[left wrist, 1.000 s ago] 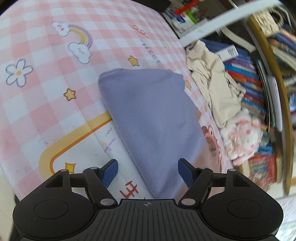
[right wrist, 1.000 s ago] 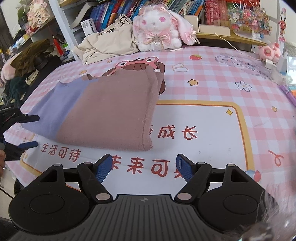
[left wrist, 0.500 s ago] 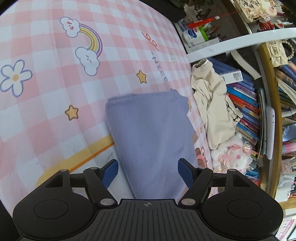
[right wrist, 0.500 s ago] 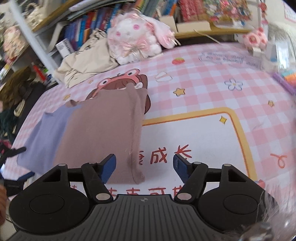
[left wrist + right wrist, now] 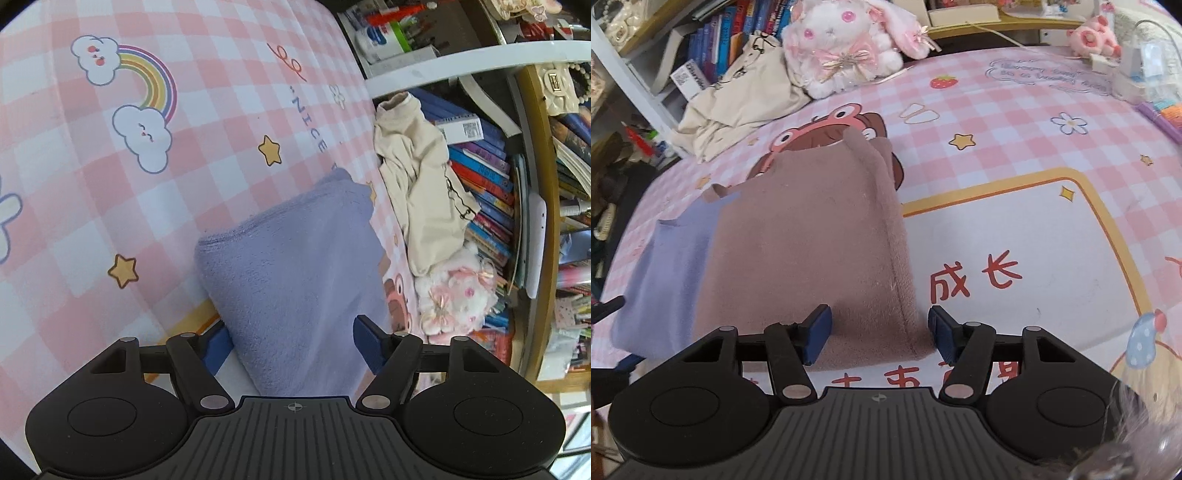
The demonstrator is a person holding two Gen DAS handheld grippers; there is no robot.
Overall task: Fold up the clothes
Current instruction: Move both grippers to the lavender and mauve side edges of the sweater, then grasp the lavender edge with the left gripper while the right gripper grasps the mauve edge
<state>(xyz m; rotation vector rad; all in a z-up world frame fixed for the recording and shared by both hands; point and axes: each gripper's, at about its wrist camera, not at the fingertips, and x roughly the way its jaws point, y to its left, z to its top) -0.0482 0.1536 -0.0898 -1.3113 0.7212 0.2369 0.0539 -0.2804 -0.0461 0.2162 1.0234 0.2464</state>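
A folded fleece garment lies flat on the pink checked table cover. Its lilac part (image 5: pixel 295 280) fills the middle of the left wrist view; its brown part (image 5: pixel 812 240) fills the right wrist view, with the lilac part (image 5: pixel 668 280) to its left. My left gripper (image 5: pixel 291 341) is open, its fingers straddling the near lilac end. My right gripper (image 5: pixel 879 334) is open, its fingers straddling the brown part's near right corner. Neither is closed on the cloth.
A crumpled cream garment (image 5: pixel 738 99) and a white-pink plush rabbit (image 5: pixel 849 40) lie at the table's far edge against shelves of books (image 5: pixel 491 177). A small pink plush (image 5: pixel 1093 37) and a charger sit at the far right. The left gripper's finger (image 5: pixel 605 306) shows at the left edge.
Both grippers have moved in toward the garment. The cloth's near edges now sit between the open fingers of each. The garment itself has not moved.
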